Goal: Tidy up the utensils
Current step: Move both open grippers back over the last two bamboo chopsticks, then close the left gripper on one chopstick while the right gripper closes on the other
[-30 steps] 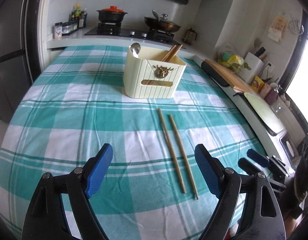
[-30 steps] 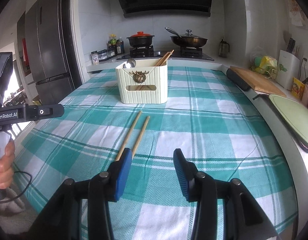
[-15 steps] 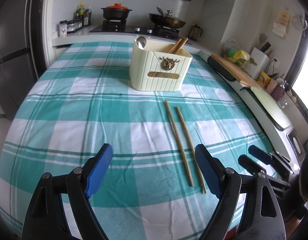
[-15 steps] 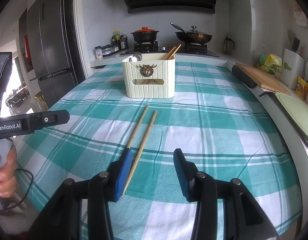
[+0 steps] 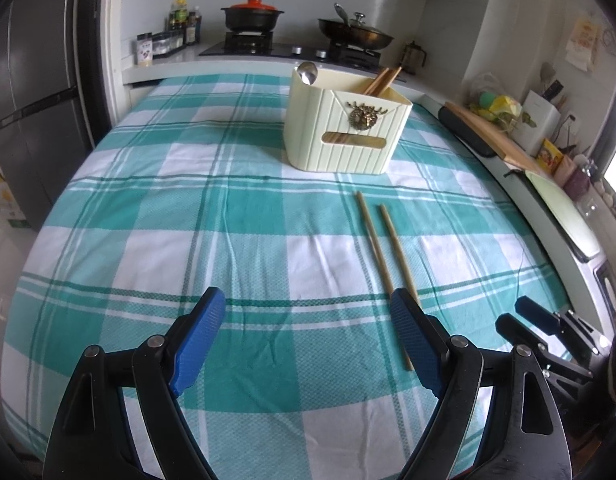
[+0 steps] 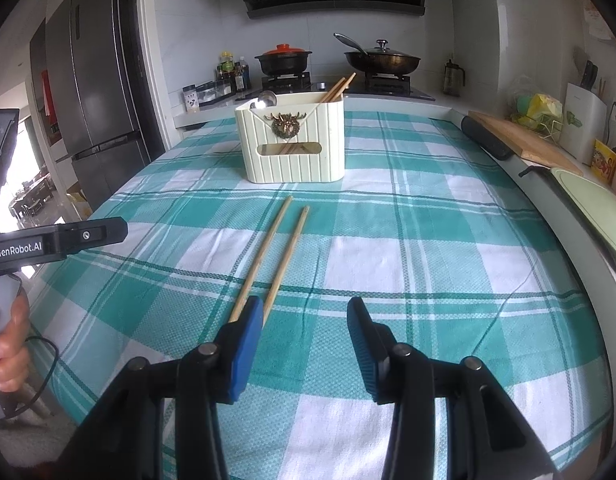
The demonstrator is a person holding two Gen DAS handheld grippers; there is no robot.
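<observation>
Two chopsticks lie side by side on the checked table, long axes running from the cream holder toward the right gripper. Near ends sit at its left finger; fingers spread, nothing held. Left gripper spread too, chopsticks off to its right. Right looks nearer.

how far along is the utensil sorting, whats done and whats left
Done: a spoon and a pair of chopsticks already stand in the cream holder. In hand: nothing; the left gripper and right gripper are both open and empty. Left: two loose chopsticks lie side by side on the checked cloth, near ends by the right gripper.
</observation>
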